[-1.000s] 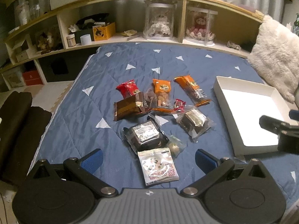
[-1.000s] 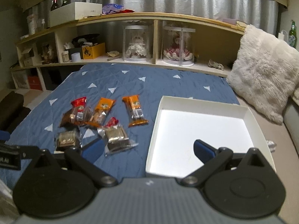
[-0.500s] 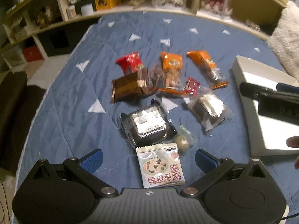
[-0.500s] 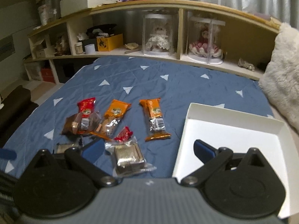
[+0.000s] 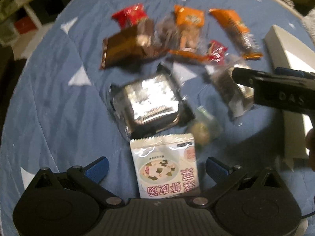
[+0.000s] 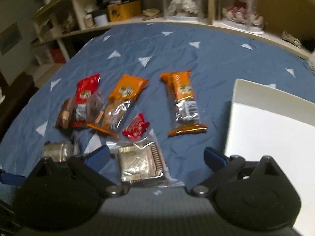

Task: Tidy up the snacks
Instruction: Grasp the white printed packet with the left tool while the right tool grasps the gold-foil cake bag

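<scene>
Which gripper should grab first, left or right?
Left, probably. The left gripper is open, with the white soup sachet with printed characters lying between its fingers. The right gripper is open over the clear-wrapped silver cake, also close.

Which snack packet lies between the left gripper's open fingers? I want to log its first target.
The white soup packet with pink lettering, nearest the left gripper. The other packets, dark, orange and red, lie farther away.
</scene>
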The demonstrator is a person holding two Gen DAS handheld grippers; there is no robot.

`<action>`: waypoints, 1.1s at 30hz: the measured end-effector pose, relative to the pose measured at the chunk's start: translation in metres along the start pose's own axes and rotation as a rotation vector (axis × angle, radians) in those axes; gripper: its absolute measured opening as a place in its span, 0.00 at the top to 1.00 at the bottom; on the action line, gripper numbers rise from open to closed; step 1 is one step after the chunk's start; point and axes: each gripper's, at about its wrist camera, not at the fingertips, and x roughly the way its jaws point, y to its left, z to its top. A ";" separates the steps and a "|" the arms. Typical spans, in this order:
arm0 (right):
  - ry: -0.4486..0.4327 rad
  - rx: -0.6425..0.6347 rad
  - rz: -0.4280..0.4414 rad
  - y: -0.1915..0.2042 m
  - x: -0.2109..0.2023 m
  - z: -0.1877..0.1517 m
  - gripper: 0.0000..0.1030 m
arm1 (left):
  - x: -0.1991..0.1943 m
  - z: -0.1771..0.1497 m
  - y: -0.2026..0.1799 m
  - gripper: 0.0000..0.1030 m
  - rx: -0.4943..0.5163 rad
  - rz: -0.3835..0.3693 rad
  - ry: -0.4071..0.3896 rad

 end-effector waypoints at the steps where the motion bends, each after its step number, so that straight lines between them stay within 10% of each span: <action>1: 0.009 -0.020 0.010 0.002 0.002 0.000 0.03 | 0.004 0.001 0.003 0.00 -0.017 -0.006 0.014; 15: 0.124 -0.103 0.090 0.010 0.020 -0.007 0.38 | 0.025 -0.001 0.023 0.00 -0.085 -0.043 0.049; 23: 0.102 -0.075 0.073 0.010 0.017 -0.012 0.41 | 0.014 -0.013 0.032 0.02 -0.122 -0.109 0.036; 33: 0.100 -0.054 0.084 0.013 0.007 -0.014 0.42 | 0.000 -0.013 0.016 0.33 -0.111 -0.113 -0.008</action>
